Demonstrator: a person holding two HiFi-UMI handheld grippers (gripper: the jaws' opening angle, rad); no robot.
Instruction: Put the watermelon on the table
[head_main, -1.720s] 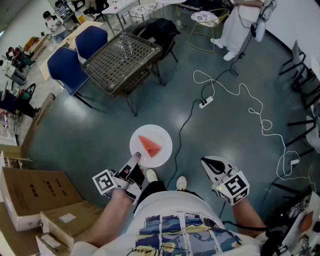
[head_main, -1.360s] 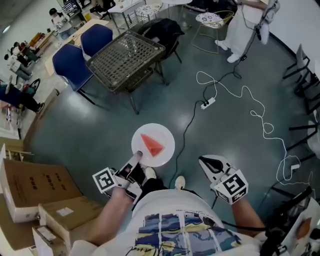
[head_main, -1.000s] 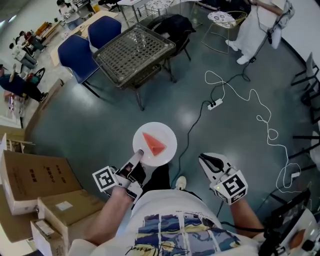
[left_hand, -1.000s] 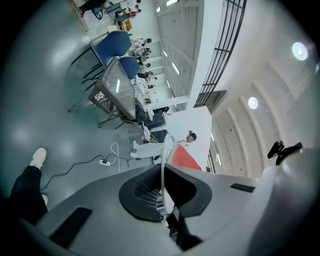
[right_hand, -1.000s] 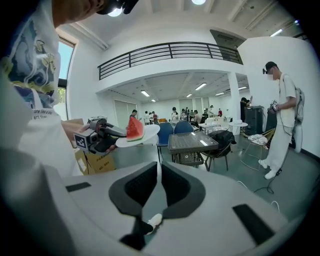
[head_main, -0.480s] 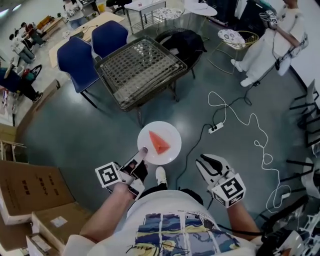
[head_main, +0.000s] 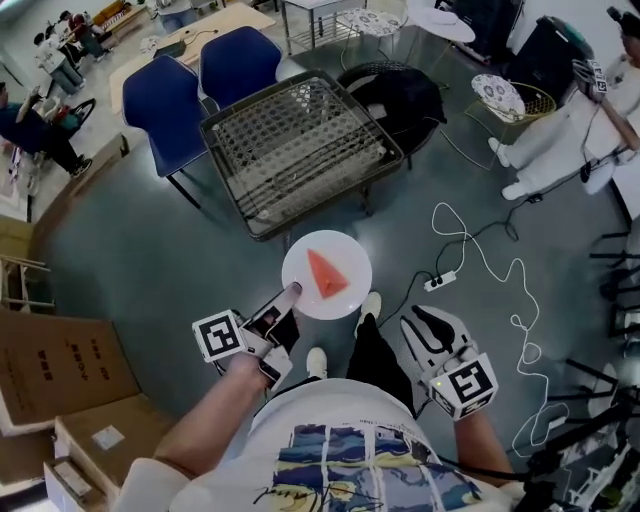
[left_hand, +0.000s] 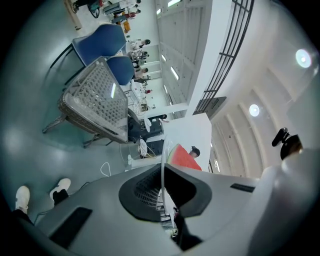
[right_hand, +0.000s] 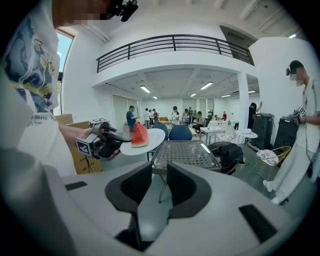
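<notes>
While standing just short of the table (head_main: 300, 150), holding a white plate (head_main: 345, 262) out ahead in the air, close to the table's near edge but, judging from the right gripper view, not yet over the mesh top. Carrying the watermelon (head_main: 327, 274), a red wedge, near the plate's middle. Pinching the plate's near rim with the left gripper (head_main: 288, 296), closed tight on that thin edge. Holding the right gripper (head_main: 422, 325) low at the right side, parted and grasping nothing, well apart from the plate.

Seemingly doing the carry-and-set-down step, with the placing not yet done. For doing it well:
- Holding the plate level, guarding against sag at the far side while gripping at one rim only.
- Moving forward slowly until well over the mesh.
- Lowering straight down until resting flat, and loosening the grip only after that.
- Possibly steadying the far rim with the free gripper.
- Avoiding jolting and sliding the wedge.

Seen from above, lying with the long axis running from near-right to far-left: narrow tip pointing away toward the table, broad end facing back toward the person. Showing green rind along one edge in both gripper views. Rising clearly above the plate in the right gripper view.
</notes>
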